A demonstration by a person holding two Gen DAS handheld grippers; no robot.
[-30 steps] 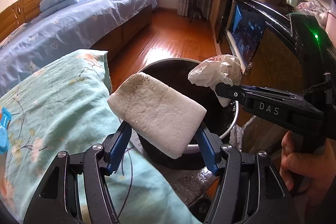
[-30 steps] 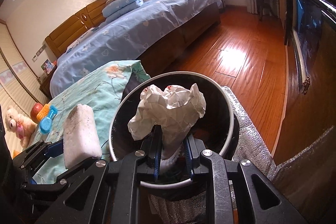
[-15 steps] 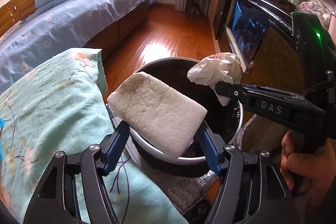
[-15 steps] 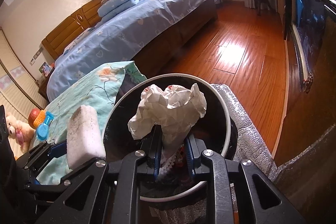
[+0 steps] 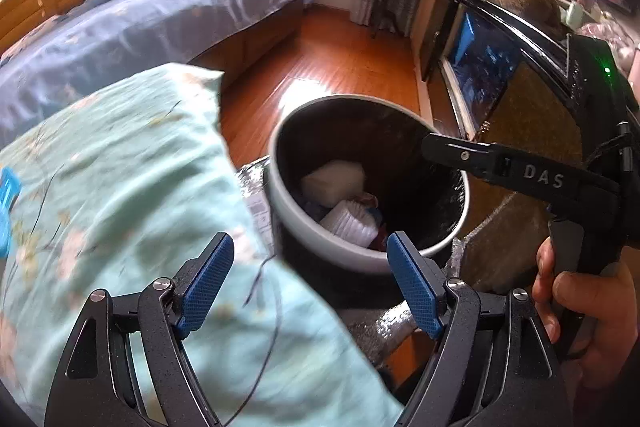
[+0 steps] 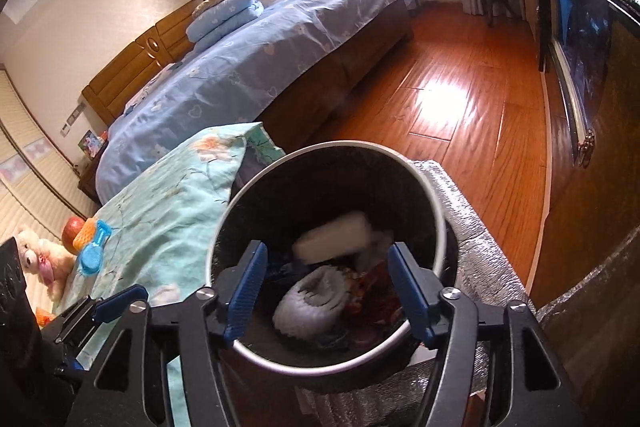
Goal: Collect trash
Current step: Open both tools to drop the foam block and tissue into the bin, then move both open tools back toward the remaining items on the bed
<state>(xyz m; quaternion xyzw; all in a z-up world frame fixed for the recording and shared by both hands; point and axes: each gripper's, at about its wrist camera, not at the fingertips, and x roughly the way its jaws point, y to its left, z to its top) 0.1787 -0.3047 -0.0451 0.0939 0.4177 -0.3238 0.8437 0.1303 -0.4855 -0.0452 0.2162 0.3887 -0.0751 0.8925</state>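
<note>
With both jaws just sprung wide and empty, the left gripper (image 5: 306,279) and right gripper (image 6: 326,291) hover over the bin (image 6: 436,211); below, the foam block (image 6: 332,241) looks light and squashy, best pinched across its flat faces.

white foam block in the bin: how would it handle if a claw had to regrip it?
The white foam block looks light and fairly stiff, probably easy to clamp across its flat faces. Its rough surface should resist slipping. It rests loosely on other trash in the bin, so a push may shift it.
</note>
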